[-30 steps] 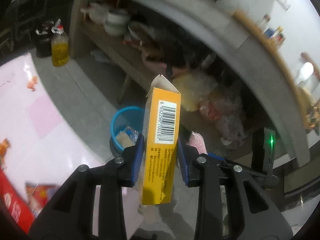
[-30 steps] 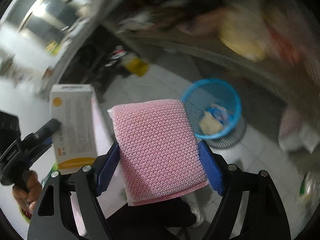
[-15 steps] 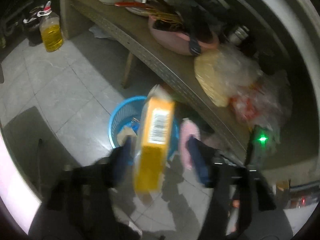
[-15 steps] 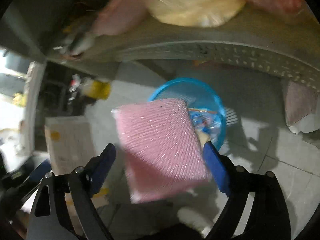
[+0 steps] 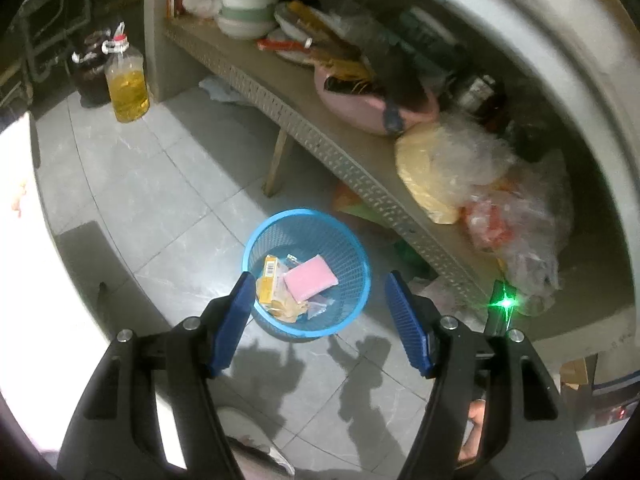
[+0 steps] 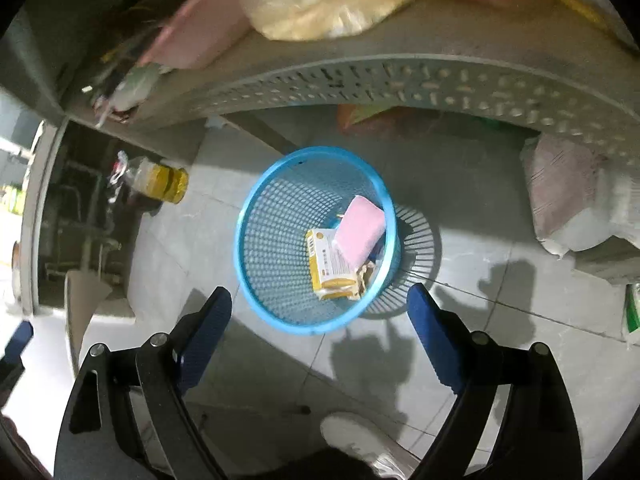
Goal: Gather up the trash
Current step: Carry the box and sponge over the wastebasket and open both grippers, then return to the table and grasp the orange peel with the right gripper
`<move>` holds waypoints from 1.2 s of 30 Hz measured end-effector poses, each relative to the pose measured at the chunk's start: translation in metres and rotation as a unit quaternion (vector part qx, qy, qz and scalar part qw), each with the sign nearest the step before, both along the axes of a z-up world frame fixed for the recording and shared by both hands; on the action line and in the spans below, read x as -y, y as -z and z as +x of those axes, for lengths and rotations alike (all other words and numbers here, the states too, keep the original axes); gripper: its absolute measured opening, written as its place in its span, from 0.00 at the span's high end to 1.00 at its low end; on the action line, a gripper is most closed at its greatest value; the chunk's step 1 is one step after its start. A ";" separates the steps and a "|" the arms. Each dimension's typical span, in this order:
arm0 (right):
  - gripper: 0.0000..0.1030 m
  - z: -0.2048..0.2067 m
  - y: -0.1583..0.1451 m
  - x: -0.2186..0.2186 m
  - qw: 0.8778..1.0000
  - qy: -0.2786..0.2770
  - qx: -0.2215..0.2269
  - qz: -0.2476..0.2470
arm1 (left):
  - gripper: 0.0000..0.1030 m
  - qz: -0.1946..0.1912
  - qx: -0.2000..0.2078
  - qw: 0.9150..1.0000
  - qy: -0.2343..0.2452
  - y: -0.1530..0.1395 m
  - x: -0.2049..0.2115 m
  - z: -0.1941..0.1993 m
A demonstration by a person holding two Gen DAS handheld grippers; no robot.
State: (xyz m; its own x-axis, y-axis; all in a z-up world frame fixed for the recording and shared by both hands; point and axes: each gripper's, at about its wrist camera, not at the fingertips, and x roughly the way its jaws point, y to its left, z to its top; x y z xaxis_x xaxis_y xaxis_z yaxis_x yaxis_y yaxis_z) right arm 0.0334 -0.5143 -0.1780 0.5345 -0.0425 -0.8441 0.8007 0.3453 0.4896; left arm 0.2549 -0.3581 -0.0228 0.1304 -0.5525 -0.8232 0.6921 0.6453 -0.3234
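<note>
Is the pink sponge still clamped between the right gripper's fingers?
No, the pink rectangular sponge lies inside the blue plastic mesh basket, and the right gripper is open and empty.

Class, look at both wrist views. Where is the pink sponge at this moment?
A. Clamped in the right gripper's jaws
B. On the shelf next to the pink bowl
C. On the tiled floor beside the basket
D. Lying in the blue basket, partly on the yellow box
D: the pink sponge lies inside the blue basket, overlapping the yellow box, and both grippers' jaws stand empty.

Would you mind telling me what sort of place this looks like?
Probably a home kitchen or pantry corner: a cooking oil bottle on tiled floor, a shelf crowded with stacked bowls.
</note>
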 end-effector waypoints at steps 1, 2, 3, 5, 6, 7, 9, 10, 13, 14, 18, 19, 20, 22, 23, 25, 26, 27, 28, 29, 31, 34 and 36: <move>0.16 -0.002 -0.009 -0.008 1.000 -0.011 -0.002 -0.010 | 0.38 -0.006 0.006 1.000 0.001 -0.009 -0.009 -0.007; 0.16 -0.003 -0.019 -0.015 1.000 -0.023 -0.003 -0.018 | 0.38 -0.011 0.011 1.000 0.002 -0.015 -0.015 -0.012; 0.16 -0.004 -0.029 -0.024 0.999 -0.039 -0.001 -0.028 | 0.38 -0.017 0.018 1.000 0.004 -0.023 -0.024 -0.019; 0.16 -0.006 -0.050 -0.038 0.997 -0.068 0.008 -0.047 | 0.38 -0.022 0.039 0.999 0.007 -0.041 -0.047 -0.034; 0.16 -0.005 -0.065 -0.048 0.994 -0.091 0.017 -0.059 | 0.37 -0.027 0.053 0.998 0.007 -0.053 -0.063 -0.042; 0.16 -0.004 -0.078 -0.054 0.992 -0.108 0.026 -0.067 | 0.36 -0.033 0.064 0.997 0.005 -0.061 -0.077 -0.048; 0.16 -0.005 -0.097 -0.066 0.987 -0.132 0.041 -0.077 | 0.33 -0.041 0.091 0.995 -0.006 -0.076 -0.108 -0.061; 0.16 -0.002 -0.111 -0.074 0.984 -0.148 0.053 -0.085 | 0.32 -0.043 0.101 0.994 -0.013 -0.081 -0.123 -0.065; 0.16 0.009 -0.144 -0.099 0.972 -0.195 0.078 -0.107 | 0.31 -0.047 0.118 0.991 -0.040 -0.094 -0.173 -0.078; 0.16 0.014 -0.153 -0.107 0.967 -0.212 0.085 -0.112 | 0.31 -0.049 0.123 0.990 -0.047 -0.096 -0.184 -0.082; 0.16 0.046 -0.199 -0.152 0.936 -0.300 0.121 -0.140 | 0.31 -0.051 0.151 0.983 -0.097 -0.104 -0.255 -0.099; 0.16 0.054 -0.211 -0.163 0.926 -0.323 0.130 -0.148 | 0.31 -0.050 0.159 0.979 -0.117 -0.106 -0.277 -0.103; 0.16 0.064 -0.220 -0.176 0.915 -0.346 0.139 -0.155 | 0.31 -0.051 0.164 0.976 -0.134 -0.109 -0.295 -0.105; 0.16 0.088 -0.239 -0.205 0.887 -0.401 0.157 -0.166 | 0.31 -0.056 0.175 0.968 -0.171 -0.115 -0.333 -0.111; 0.16 0.098 -0.245 -0.218 0.875 -0.423 0.162 -0.169 | 0.31 -0.059 0.178 0.965 -0.184 -0.117 -0.345 -0.113; 0.16 0.126 -0.256 -0.250 0.844 -0.479 0.174 -0.169 | 0.31 -0.066 0.190 0.956 -0.215 -0.125 -0.374 -0.118; 0.16 0.138 -0.259 -0.264 0.832 -0.498 0.177 -0.170 | 0.31 -0.070 0.197 0.951 -0.228 -0.128 -0.386 -0.120; 0.16 0.156 -0.260 -0.282 0.816 -0.523 0.174 -0.172 | 0.30 -0.074 0.204 0.947 -0.238 -0.132 -0.398 -0.123; 0.17 0.170 -0.260 -0.297 0.803 -0.545 0.169 -0.173 | 0.29 -0.076 0.212 0.942 -0.248 -0.135 -0.409 -0.126; 0.18 0.182 -0.259 -0.309 0.792 -0.560 0.166 -0.175 | 0.28 -0.077 0.218 0.939 -0.256 -0.136 -0.417 -0.129; 0.21 0.214 -0.253 -0.337 0.765 -0.600 0.146 -0.180 | 0.28 -0.078 0.223 0.934 -0.270 -0.136 -0.429 -0.132; 0.22 0.249 -0.236 -0.382 0.707 -0.666 0.107 -0.213 | 0.28 -0.082 0.211 0.933 -0.280 -0.130 -0.445 -0.135; 0.25 0.266 -0.223 -0.402 0.672 -0.697 0.078 -0.238 | 0.28 -0.081 0.202 0.934 -0.285 -0.124 -0.451 -0.135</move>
